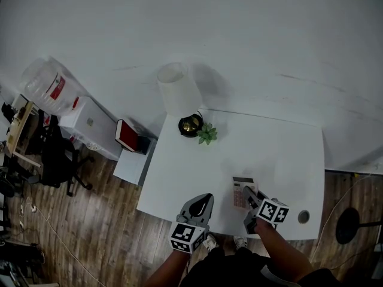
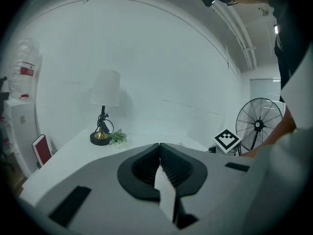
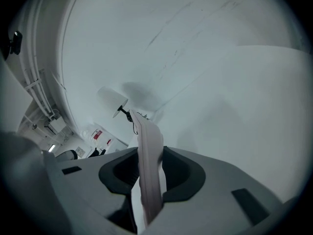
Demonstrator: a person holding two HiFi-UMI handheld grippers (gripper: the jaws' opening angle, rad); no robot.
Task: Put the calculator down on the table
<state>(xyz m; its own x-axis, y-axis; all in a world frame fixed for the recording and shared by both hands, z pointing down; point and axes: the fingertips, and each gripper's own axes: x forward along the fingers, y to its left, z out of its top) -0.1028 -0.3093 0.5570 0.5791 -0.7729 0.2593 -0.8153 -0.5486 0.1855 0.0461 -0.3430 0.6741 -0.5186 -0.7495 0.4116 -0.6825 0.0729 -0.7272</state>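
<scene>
The calculator, pale with a dark display, is over the white table near its front edge. My right gripper is shut on its near end. Whether it touches the tabletop I cannot tell. In the right gripper view the calculator shows edge-on, clamped between the dark pads of my right gripper. My left gripper hovers at the front edge, left of the calculator. Its jaws are shut with nothing between them.
A lamp with a white shade and a small green plant stand at the table's back left. A cable hole sits at the front right corner. Left of the table are a red box, a water bottle and a chair. A fan stands at the right.
</scene>
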